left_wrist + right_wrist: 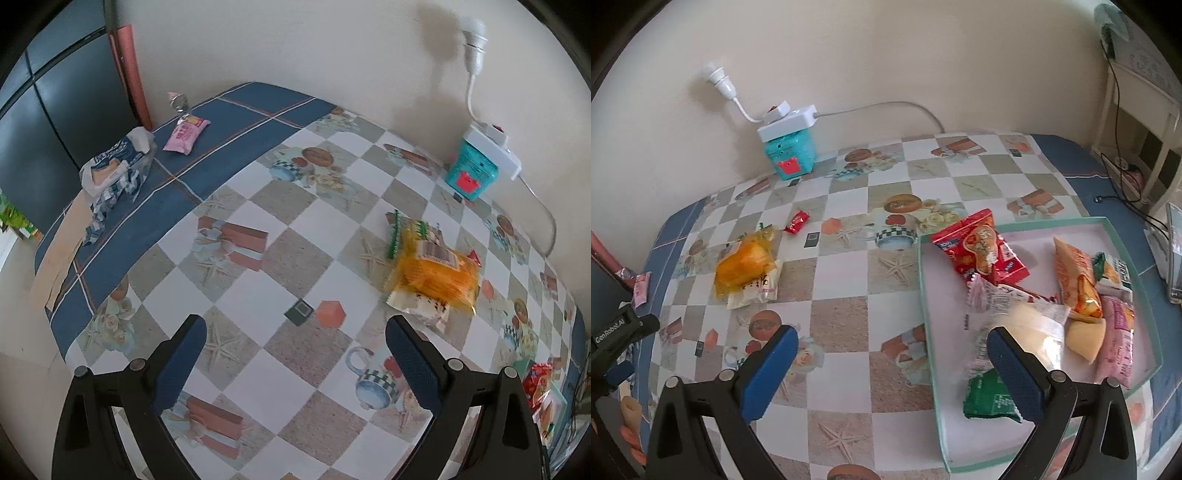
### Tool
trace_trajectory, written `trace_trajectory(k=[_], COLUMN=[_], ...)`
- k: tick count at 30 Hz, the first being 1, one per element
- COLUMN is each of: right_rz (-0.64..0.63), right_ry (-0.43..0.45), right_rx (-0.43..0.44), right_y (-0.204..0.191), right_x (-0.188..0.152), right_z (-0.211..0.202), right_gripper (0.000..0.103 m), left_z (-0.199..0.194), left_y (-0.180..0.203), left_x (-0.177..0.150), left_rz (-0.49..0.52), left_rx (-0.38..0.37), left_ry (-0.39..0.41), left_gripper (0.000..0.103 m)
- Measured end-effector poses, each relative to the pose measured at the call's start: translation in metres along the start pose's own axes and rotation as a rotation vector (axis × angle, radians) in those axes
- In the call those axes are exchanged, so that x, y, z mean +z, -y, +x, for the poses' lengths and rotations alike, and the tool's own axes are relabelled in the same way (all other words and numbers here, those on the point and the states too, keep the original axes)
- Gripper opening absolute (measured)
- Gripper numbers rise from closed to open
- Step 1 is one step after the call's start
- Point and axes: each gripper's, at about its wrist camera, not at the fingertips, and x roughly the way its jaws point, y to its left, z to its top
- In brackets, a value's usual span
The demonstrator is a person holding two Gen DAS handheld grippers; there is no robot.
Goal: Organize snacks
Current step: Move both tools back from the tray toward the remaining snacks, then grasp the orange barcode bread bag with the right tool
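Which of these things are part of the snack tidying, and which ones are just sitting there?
Part of the job:
tray holding snacks
orange snack bag on the table
small red candy
pink snack pack
both open grippers, left and right

Just lying about:
teal box
white power strip
crumpled blue-and-white bag

A white power strip (pixel 786 120) sits atop a teal box (pixel 790 157) on the checked tablecloth (pixel 842 317)
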Motion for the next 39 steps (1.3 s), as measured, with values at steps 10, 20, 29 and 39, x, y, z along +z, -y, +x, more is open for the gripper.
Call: trace_trajectory(k=[10,20,29,39], right_rz=[-0.030,-0.056,-0.059,-0.147], right_ry=[-0.012,-0.018,-0.028,-0.013], right_rx=[-0.030,-0.022,0.036,0.063], right_y=[-0.007,-0.017,-0.026,-0.066], right_x=[0.003,0.014,0.026,0.045], right_z=[0.016,0.034,0.048,0.058], right_gripper=[0.103,0.103,0.103,0.103], left_z=[0.019,0.033,0.055,0.081], left_y=[-0.001,0.019,0.012,-0.005], left_x=[0.009,0.021,0.032,0.038], left_rz=[-0.028,-0.015,-0.076,-0.130], left_rx=[-0.048,-0.103,-0.160,-0.189], left_ry=[-0.041,-0.060,-0.077,-0.082], left_gripper=[0.098,0.098,0.098,0.098])
